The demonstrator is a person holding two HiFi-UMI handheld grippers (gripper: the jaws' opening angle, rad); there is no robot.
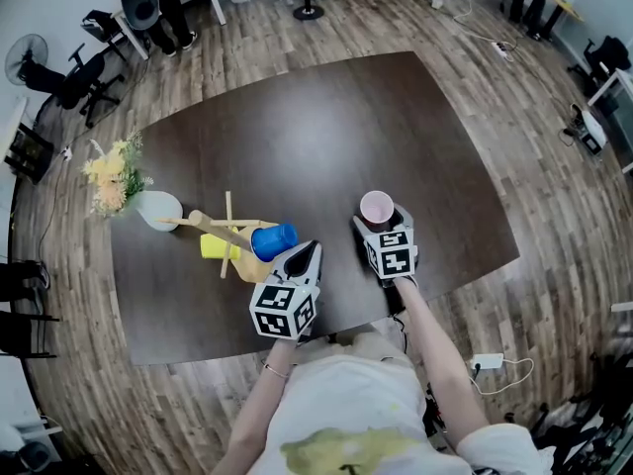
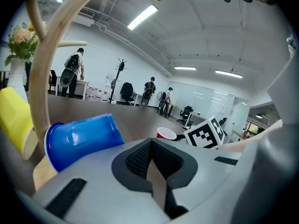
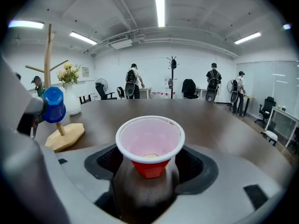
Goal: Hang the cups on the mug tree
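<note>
We held the right gripper (image 1: 380, 222) with jaws spread around the upright red cup (image 3: 150, 139) near the table's (image 1: 326, 117) front edge, probably so that it could be pinched next. The left gripper (image 1: 309, 253), jaws pressed together and empty, waited beside the mug tree (image 1: 229, 234), where the blue cup (image 1: 274, 240) and yellow cup (image 1: 218, 246) hung.

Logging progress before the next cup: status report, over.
Left gripper shut, empty. Right gripper open around red cup, upright on table. Blue cup, yellow cup on mug tree. No obstruction seen.

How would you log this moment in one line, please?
left tongs: shut, empty | right tongs: open around upright red cup on table | blue cup, yellow cup: on mug tree | red cup: not yet hung
</note>
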